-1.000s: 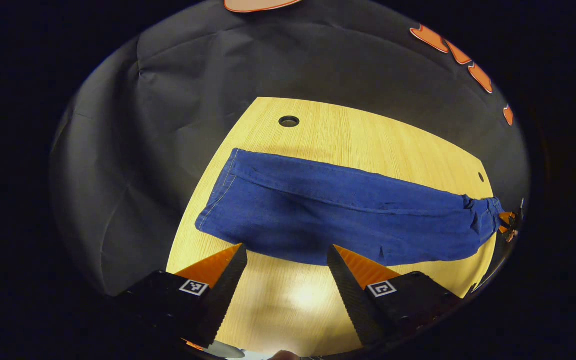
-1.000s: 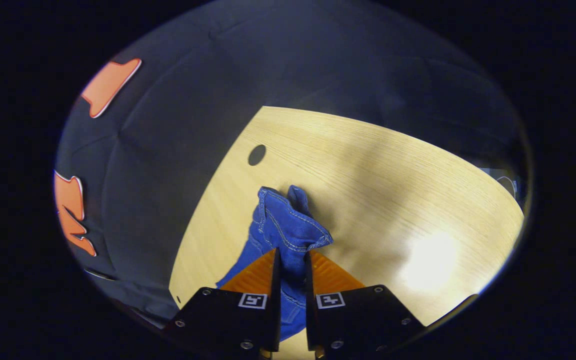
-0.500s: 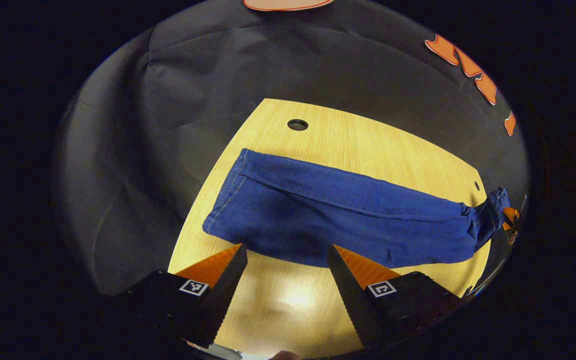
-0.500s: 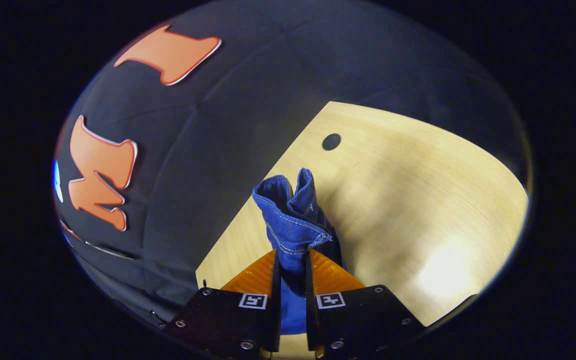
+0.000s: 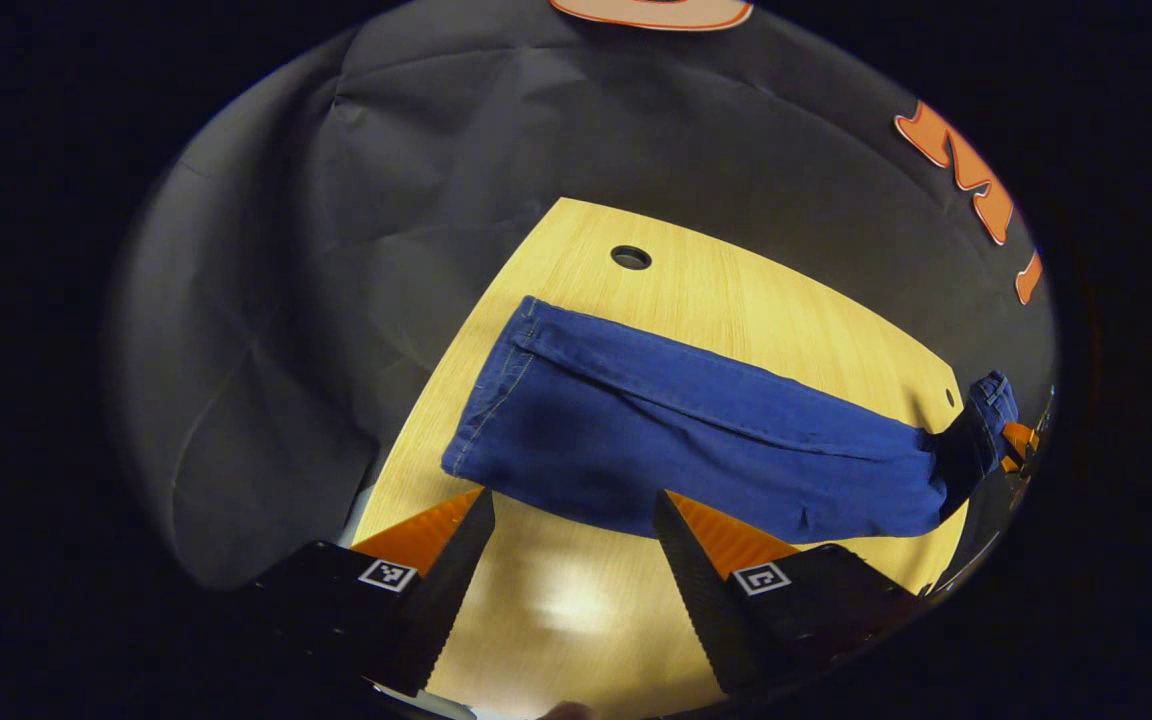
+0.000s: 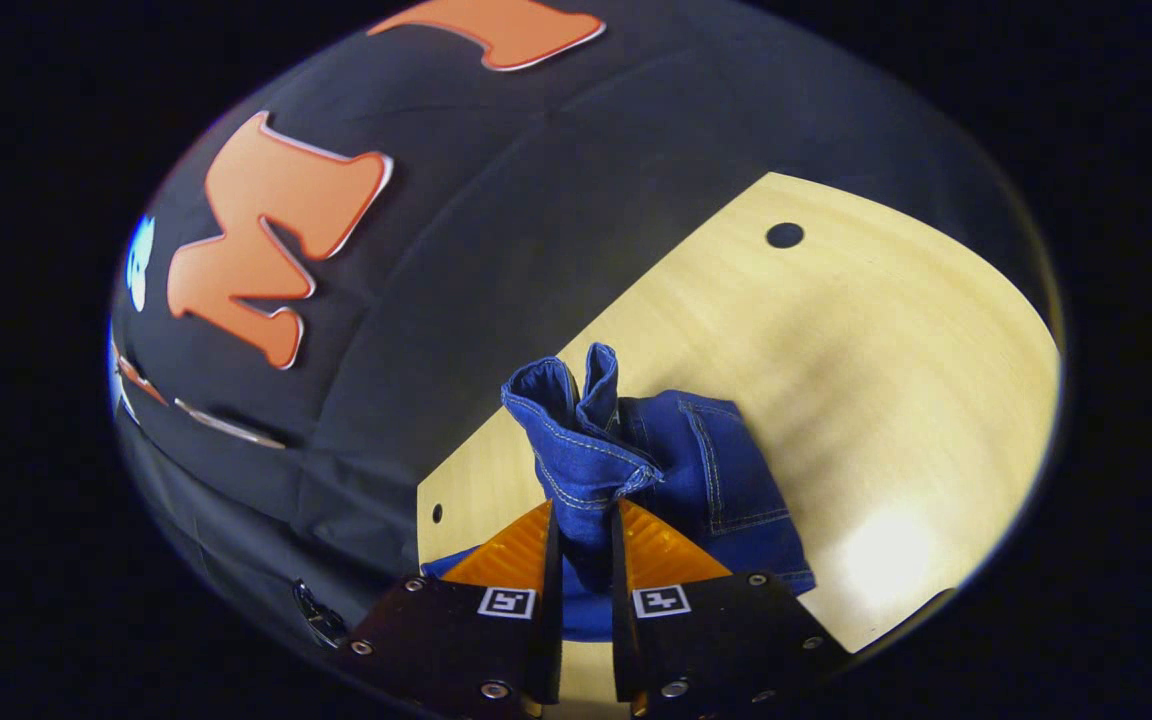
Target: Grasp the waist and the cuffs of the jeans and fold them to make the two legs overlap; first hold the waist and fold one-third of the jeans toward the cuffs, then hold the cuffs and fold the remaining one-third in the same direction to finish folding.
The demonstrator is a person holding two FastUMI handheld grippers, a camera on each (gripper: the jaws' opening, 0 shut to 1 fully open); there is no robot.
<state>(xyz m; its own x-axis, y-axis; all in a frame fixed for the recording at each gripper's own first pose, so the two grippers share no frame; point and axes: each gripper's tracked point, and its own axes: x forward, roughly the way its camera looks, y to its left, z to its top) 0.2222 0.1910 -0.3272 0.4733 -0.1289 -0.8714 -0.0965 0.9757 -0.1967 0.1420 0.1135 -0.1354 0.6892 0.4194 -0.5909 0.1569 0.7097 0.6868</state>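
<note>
Blue jeans [image 5: 696,440] lie lengthwise across the wooden table [image 5: 756,300], legs overlapped, with the stitched hem end at the left. My left gripper [image 5: 572,495] hovers open just short of their near edge, nothing between its fingers. At the far right my right gripper [image 5: 1016,440] lifts the other end off the table. In the right gripper view that gripper [image 6: 584,510] is shut on a bunched, stitched edge of the jeans [image 6: 576,440], which stands up between the fingers. Fabric with pocket stitching [image 6: 716,470] is doubled over on the table behind it.
A round hole [image 5: 630,257] sits near the table's far edge and a small hole [image 5: 949,397] by the lifted end. In the right gripper view the round hole [image 6: 784,235] lies far off and the table's edge runs close on the left. Black cloth surrounds the table.
My right gripper has raised the held end and carried it over the jeans, so fabric now doubles beneath it. The left gripper has stayed open and drifted slightly.
</note>
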